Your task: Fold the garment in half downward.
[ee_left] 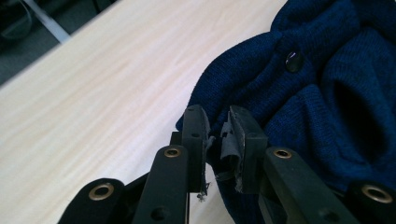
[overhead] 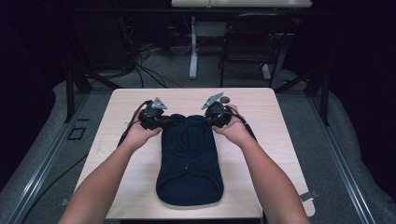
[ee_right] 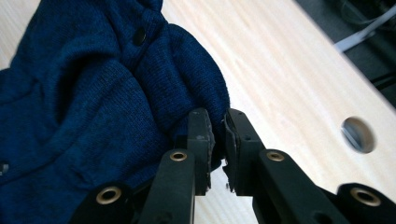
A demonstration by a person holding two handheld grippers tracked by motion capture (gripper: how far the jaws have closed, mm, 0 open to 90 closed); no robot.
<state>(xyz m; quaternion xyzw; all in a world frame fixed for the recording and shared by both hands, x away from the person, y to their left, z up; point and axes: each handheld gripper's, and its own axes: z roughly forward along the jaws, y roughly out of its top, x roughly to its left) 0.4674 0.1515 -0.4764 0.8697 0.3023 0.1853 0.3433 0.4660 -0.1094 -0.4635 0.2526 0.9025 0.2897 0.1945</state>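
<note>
So, from the high view you've got a dark navy knit garment [overhead: 189, 158] lying lengthwise down the middle of the light wood table [overhead: 121, 140], its far end bunched between your two tools. Your left gripper [overhead: 164, 121] sits at the garment's far-left corner, your right gripper [overhead: 211, 119] at the far-right corner, both hands [overhead: 140, 135] wrapped round the bodies. From up there the jaws are too small to read.

The gripper views fill that in. In the left gripper view the left gripper [ee_left: 218, 135] has its jaws narrow w/ a fold of the knit edge pinched between the pads, and a dark button [ee_left: 294, 61] shows on the fabric beyond. In the right gripper view the right gripper [ee_right: 218, 130] is likewise nearly closed on the knit's edge, cloth caught between the pads; another button [ee_right: 139, 33] sits up the placket.

Around: a round cable hole [ee_right: 357, 134] in the tabletop near the right gripper, seen as a small dark disc [overhead: 225, 99] in the high view. Beyond the table, a black chair [overhead: 252, 42] and a white desk leg [overhead: 193, 46] on grey floor w/ cables. Nothing lies across the garment itself.
</note>
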